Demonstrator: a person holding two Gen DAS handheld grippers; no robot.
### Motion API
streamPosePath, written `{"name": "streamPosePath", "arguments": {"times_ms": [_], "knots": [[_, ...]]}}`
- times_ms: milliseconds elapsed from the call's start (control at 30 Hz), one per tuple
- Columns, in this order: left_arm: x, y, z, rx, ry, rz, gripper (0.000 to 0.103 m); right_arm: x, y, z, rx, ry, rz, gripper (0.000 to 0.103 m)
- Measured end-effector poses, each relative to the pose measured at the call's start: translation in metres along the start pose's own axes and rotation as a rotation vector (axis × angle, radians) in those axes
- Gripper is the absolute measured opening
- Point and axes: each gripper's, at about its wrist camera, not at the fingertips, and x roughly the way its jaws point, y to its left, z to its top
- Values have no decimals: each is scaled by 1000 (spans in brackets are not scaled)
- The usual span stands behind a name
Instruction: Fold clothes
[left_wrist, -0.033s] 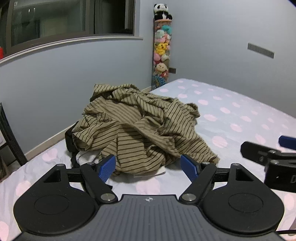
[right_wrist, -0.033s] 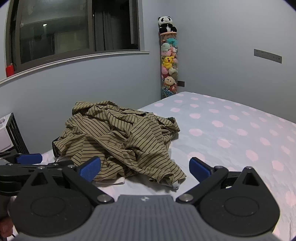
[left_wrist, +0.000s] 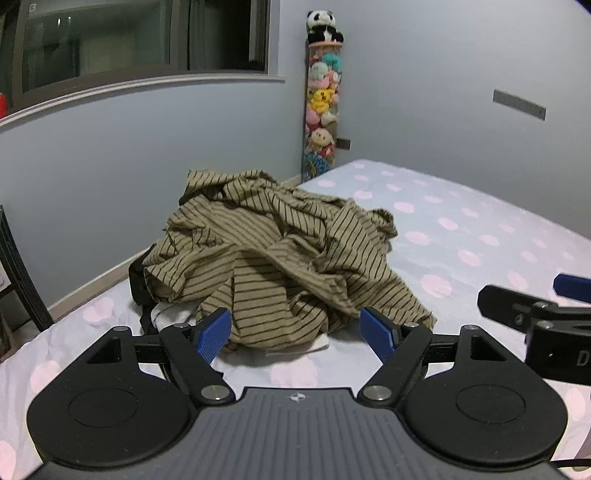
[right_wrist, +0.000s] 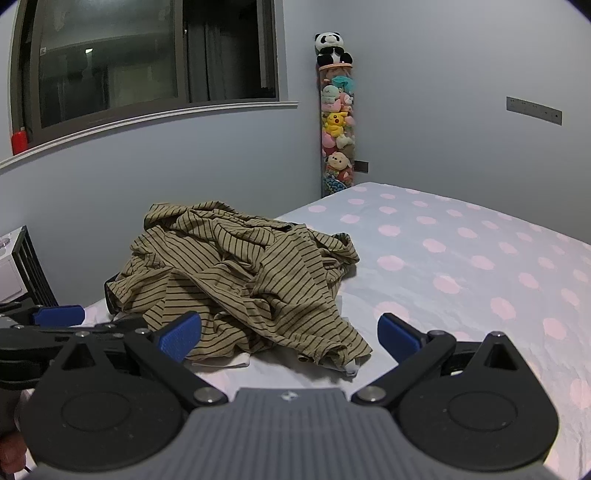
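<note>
While lying crumpled near the bed's (right_wrist: 461, 258) edge, striped shirt (left_wrist: 280, 258) is covering white and black cloth, perhaps other garments.
Left gripper (left_wrist: 295, 334) and right gripper (right_wrist: 290, 334) are hovering just before the heap, jaws wide apart, holding nothing; plush toy column (right_wrist: 336, 125) is standing in the corner.

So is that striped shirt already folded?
No, the striped shirt lies in a crumpled heap on the bed, with both grippers open and apart from it.

Black grippers (left_wrist: 297, 334) (blue pads (left_wrist: 213, 335), silver screws)
</note>
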Motion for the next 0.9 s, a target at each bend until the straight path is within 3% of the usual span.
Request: {"name": "streamPosePath", "arguments": {"times_ms": [300,900], "knots": [[-11,-20,-1,38,-52,40,76,6,0,5,-4,-5,11,102],[-9,-5,3,15,-34,-19,76,-5,-5,0,11,-14,23,102]]}}
